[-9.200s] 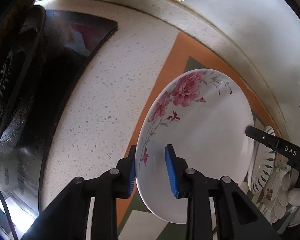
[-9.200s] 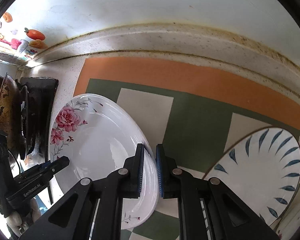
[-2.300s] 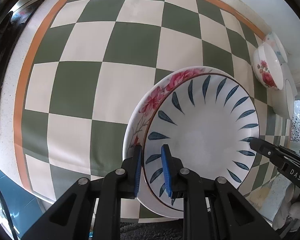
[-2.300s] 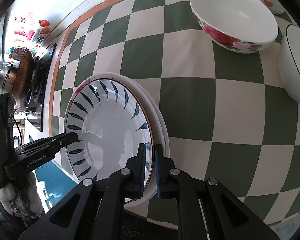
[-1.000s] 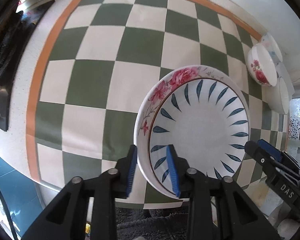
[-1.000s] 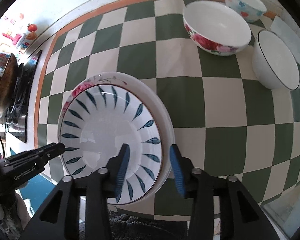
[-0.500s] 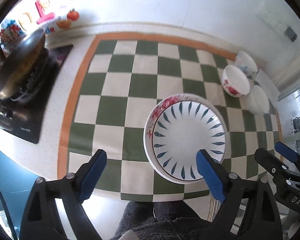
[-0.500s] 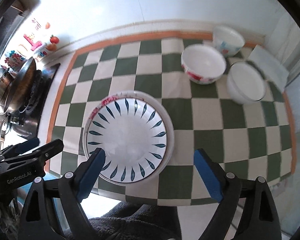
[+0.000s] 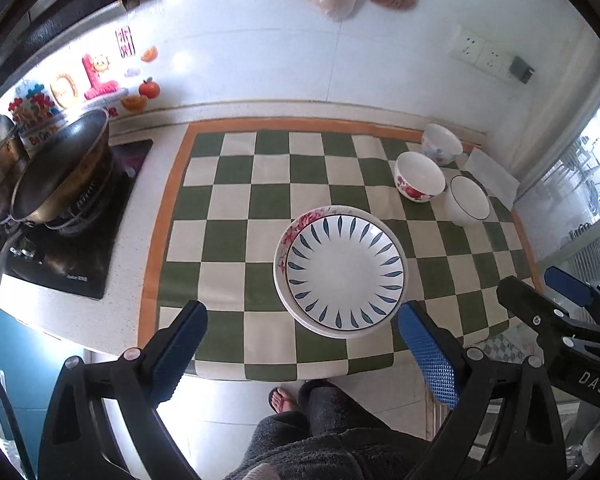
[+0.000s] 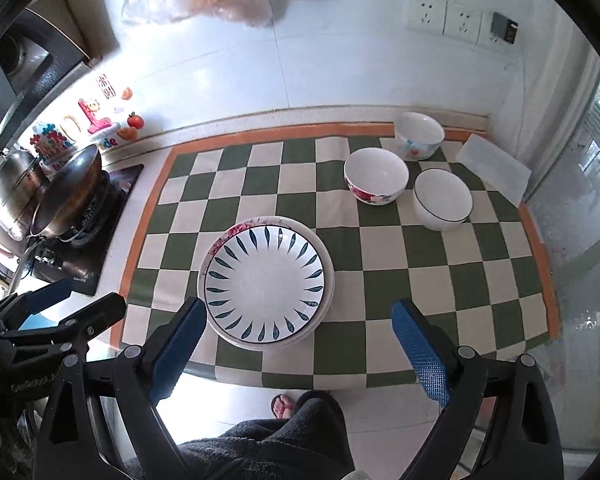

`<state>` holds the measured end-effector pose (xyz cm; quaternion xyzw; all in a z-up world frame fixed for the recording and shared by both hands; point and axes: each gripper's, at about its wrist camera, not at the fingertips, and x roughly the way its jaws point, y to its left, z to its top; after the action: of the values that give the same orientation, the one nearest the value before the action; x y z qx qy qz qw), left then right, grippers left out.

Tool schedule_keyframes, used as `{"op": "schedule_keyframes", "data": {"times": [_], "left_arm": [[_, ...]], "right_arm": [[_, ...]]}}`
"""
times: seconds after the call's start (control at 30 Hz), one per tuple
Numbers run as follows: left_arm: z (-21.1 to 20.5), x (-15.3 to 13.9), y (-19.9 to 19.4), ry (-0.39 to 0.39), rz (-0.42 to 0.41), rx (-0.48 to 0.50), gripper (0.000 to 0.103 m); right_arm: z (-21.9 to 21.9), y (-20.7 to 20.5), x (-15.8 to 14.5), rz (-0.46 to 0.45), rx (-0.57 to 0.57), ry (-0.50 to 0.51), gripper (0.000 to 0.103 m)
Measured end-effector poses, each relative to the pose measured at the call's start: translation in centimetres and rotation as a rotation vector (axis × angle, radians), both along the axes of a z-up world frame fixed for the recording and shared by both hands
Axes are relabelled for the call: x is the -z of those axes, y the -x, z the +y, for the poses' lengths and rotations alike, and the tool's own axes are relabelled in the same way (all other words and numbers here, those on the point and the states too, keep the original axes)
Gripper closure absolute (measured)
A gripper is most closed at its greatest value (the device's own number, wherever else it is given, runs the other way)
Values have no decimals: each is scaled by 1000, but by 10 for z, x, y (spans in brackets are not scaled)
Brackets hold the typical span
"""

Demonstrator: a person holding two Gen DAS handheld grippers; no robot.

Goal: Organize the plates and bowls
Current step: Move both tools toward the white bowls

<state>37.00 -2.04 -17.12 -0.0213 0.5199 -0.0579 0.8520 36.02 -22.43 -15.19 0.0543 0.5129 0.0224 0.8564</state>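
Observation:
A white plate with blue leaf marks (image 9: pixel 344 272) (image 10: pixel 265 282) lies stacked on a rose-patterned plate (image 9: pixel 298 226) (image 10: pixel 232 233) near the front of the green checked mat (image 9: pixel 240 200) (image 10: pixel 380 280). Three bowls stand at the mat's far right: a rose bowl (image 9: pixel 419 176) (image 10: pixel 376 176), a black-rimmed white bowl (image 9: pixel 469 201) (image 10: pixel 443 199) and a small patterned bowl (image 9: pixel 442 144) (image 10: pixel 419 130). My left gripper (image 9: pixel 300 350) and right gripper (image 10: pixel 296 346) are both wide open and empty, held high above the counter's front edge.
A stove with a wok (image 9: pixel 60 172) (image 10: pixel 68 196) and a steel pot (image 10: pixel 12 192) stands at the left. A white cloth (image 10: pixel 494 164) lies at the far right by the wall. The person's legs and a foot (image 10: pixel 284 404) are below.
Both grippers let go of the stacked plates, opened wide and pulled up and back from the counter. The plates stay on the mat.

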Motion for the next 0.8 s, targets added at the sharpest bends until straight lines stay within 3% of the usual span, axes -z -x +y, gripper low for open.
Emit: {"op": "schedule_keyframes", "data": {"times": [0.4, 0.6, 0.8], "left_arm": [[-10, 1, -3, 7, 2, 0, 5], [-38, 14, -45, 27, 24, -19, 5], [-91, 39, -112, 33, 95, -21, 5]], "right_arm": [[-16, 13, -13, -13, 30, -76, 6], [-61, -22, 13, 31, 73, -220, 6], [-135, -73, 58, 99, 167, -310, 6]]}}
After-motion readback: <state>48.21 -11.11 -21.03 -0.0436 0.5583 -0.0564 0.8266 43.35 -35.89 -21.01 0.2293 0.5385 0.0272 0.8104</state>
